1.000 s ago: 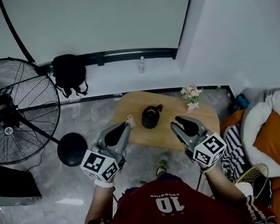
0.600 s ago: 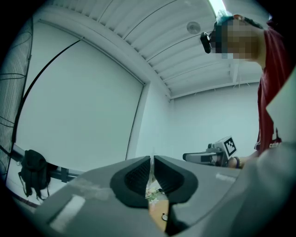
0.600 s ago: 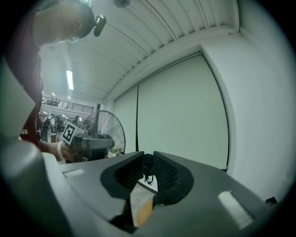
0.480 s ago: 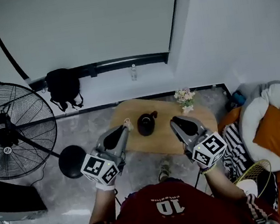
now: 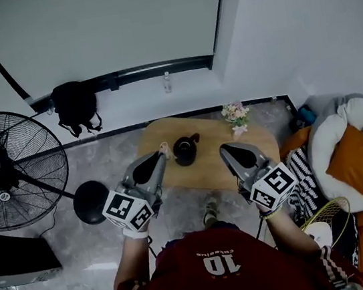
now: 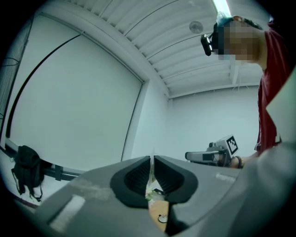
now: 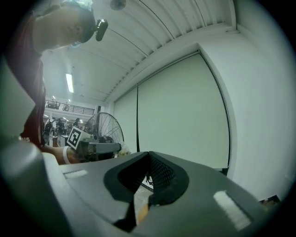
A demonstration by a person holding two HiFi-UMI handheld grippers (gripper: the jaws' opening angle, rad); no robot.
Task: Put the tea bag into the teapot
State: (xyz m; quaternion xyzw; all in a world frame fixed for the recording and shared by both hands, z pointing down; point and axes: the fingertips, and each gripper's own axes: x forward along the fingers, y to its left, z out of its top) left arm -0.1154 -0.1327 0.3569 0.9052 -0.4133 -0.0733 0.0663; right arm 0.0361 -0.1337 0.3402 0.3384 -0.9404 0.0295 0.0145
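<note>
A small dark teapot [image 5: 183, 150] stands on the oval wooden table [image 5: 205, 170] below me. My left gripper [image 5: 162, 154] hovers just left of the teapot, above the table's near edge, shut on a pale tea bag [image 5: 166, 149]. In the left gripper view the tea bag [image 6: 149, 184] shows as a thin sheet pinched between the dark pads of the left gripper [image 6: 152, 159]. My right gripper [image 5: 223, 149] hangs to the right of the teapot; its jaws are closing and meet with nothing between them. The right gripper view shows the right gripper [image 7: 148, 159] with no gap.
A small vase of flowers [image 5: 234, 113] stands at the table's far right. A large floor fan [image 5: 9, 170] with a round base [image 5: 90, 200] stands at the left, with a black backpack [image 5: 74, 104] by the wall. A white seat with an orange cushion [image 5: 361, 163] lies to the right.
The right gripper's jaws have narrowed from wide apart to closed. The left gripper still holds the tea bag. My view has shifted, so the table and teapot sit a little higher and further left.
</note>
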